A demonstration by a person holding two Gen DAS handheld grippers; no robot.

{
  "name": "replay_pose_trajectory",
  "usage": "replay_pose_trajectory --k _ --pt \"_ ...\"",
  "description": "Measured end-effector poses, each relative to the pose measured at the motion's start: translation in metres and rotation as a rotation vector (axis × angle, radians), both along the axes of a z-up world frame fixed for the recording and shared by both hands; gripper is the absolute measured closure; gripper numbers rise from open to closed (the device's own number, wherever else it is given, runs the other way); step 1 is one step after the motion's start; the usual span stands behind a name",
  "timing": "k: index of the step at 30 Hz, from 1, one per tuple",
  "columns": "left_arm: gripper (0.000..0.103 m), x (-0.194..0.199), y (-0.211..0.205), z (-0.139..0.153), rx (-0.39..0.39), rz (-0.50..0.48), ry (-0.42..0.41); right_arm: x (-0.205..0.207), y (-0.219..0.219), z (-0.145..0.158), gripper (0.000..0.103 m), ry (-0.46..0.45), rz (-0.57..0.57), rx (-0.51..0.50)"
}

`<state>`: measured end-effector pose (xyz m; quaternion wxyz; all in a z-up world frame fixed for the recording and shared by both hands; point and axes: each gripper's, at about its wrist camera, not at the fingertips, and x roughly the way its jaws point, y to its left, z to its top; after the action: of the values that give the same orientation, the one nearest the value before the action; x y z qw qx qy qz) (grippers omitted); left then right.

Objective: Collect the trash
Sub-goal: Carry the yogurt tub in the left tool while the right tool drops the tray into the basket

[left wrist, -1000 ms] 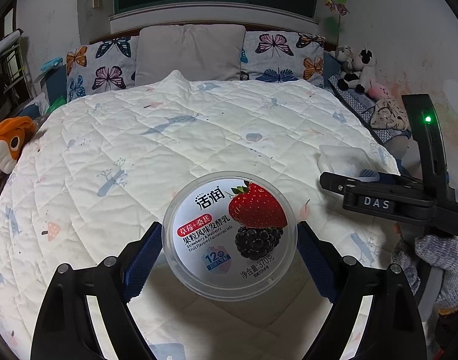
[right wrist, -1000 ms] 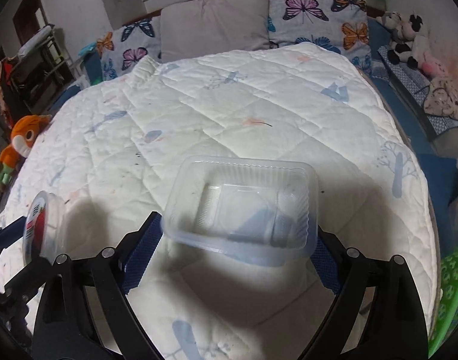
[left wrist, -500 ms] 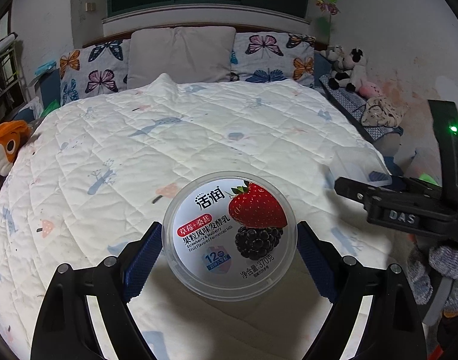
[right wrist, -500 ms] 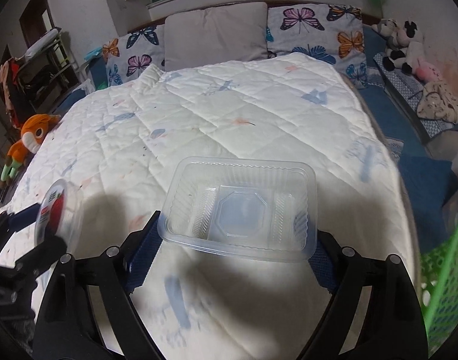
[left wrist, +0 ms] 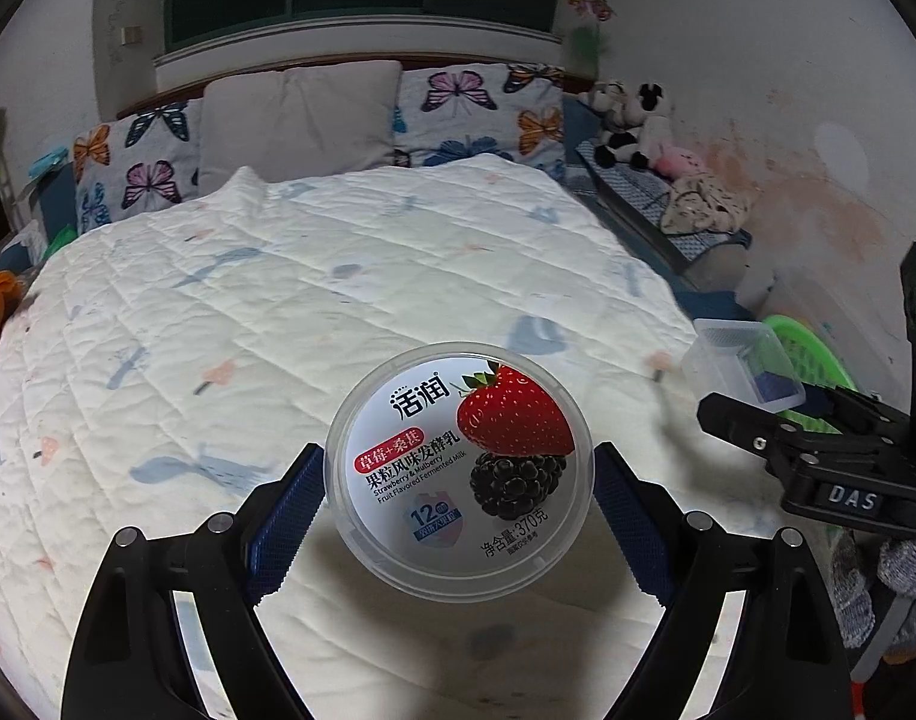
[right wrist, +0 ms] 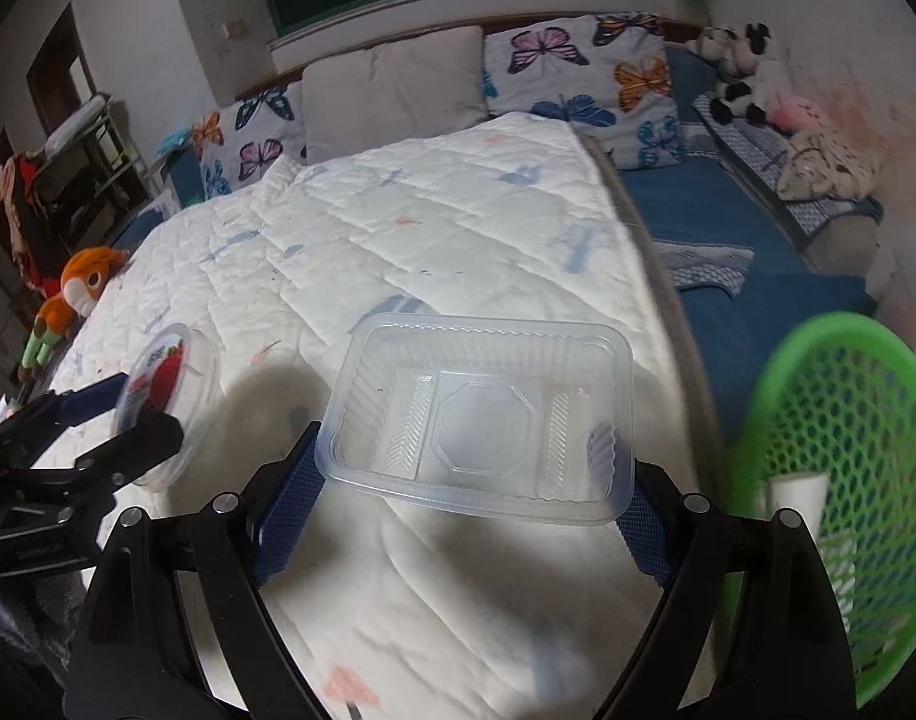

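My left gripper (left wrist: 460,471) is shut on a round yogurt tub (left wrist: 458,420) with a strawberry and mulberry label, held above the white quilt (left wrist: 278,300). My right gripper (right wrist: 472,465) is shut on a clear rectangular plastic tray (right wrist: 475,414), empty, its blue pads pressing both short sides. In the left wrist view the tray (left wrist: 739,366) shows at the right edge of the bed. The right wrist view has the tub (right wrist: 164,372) at the left. A green mesh basket (right wrist: 841,480) stands right of the bed, with a white item (right wrist: 799,492) inside.
Butterfly pillows (left wrist: 481,102) and a grey pillow (left wrist: 296,114) line the headboard. Plush toys (left wrist: 631,126) lie on a blue mat along the right wall. An orange plush (right wrist: 80,288) sits at the bed's left side. A gloved hand (left wrist: 901,576) grips the right tool.
Both grippers have travelled right across the bed with their loads. The green basket, not seen a second ago, now fills the right side of the right wrist view.
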<state>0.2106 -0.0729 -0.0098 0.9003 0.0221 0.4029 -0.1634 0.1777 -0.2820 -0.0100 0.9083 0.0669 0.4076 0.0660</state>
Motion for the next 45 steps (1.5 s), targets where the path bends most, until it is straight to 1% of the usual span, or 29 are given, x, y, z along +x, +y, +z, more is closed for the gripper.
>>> replay_pose_trajectory --k 7,13,19,26,31,36,45 --pt "0.018 -0.013 -0.039 0.004 -0.007 -0.072 -0.003 -0.041 -0.046 0.007 0.017 -0.021 -0.091 0.005" --pt "0.018 -0.023 -0.075 0.009 -0.007 -0.132 -0.005 -0.068 -0.086 0.004 0.017 -0.023 -0.177 -0.012" --pt "0.018 -0.031 -0.107 0.016 -0.004 -0.188 -0.016 -0.086 -0.129 0.002 0.016 -0.019 -0.255 -0.007" --pt "0.018 -0.036 -0.145 0.02 -0.002 -0.242 -0.017 -0.098 -0.168 -0.006 0.016 0.004 -0.322 0.016" --pt "0.018 -0.035 -0.167 0.02 -0.005 -0.273 0.0 -0.103 -0.186 -0.01 0.013 0.015 -0.353 0.027" --pt "0.018 -0.037 -0.185 0.018 0.004 -0.303 0.005 -0.112 -0.198 -0.011 0.013 0.01 -0.377 0.055" --pt "0.018 -0.041 -0.223 0.01 0.026 -0.355 0.029 -0.139 -0.216 0.002 0.013 -0.039 -0.425 0.075"
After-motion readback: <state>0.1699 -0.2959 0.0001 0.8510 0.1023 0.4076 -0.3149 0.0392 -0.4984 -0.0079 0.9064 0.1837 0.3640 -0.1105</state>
